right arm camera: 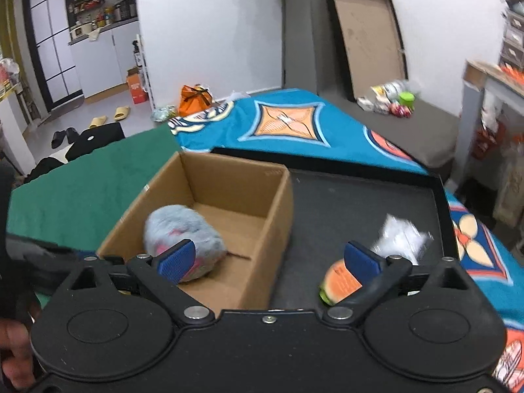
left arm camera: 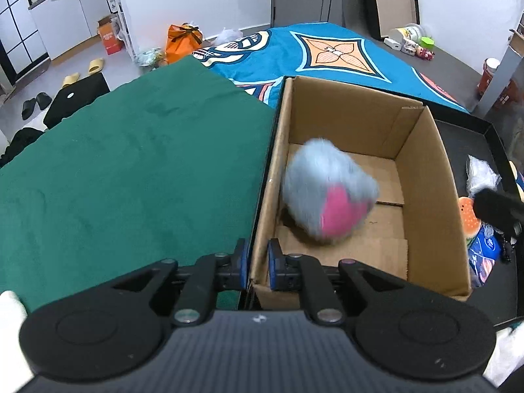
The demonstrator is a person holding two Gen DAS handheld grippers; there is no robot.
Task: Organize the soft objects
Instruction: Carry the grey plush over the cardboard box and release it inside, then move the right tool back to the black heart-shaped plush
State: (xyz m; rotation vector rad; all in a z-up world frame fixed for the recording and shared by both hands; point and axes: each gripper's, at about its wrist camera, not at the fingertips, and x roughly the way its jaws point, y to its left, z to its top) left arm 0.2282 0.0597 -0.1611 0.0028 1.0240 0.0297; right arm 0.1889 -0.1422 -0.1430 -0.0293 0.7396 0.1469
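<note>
A grey furry toy with a pink patch lies blurred inside an open cardboard box; it also shows in the right wrist view in the box. My left gripper is shut on the box's near-left wall. My right gripper is open and empty above the box's right wall. An orange burger-like soft toy and a white crinkly packet lie on the black tray to the right.
A green cloth covers the surface left of the box. A blue patterned blanket lies behind. A blue packet and the burger toy lie on the tray to the right.
</note>
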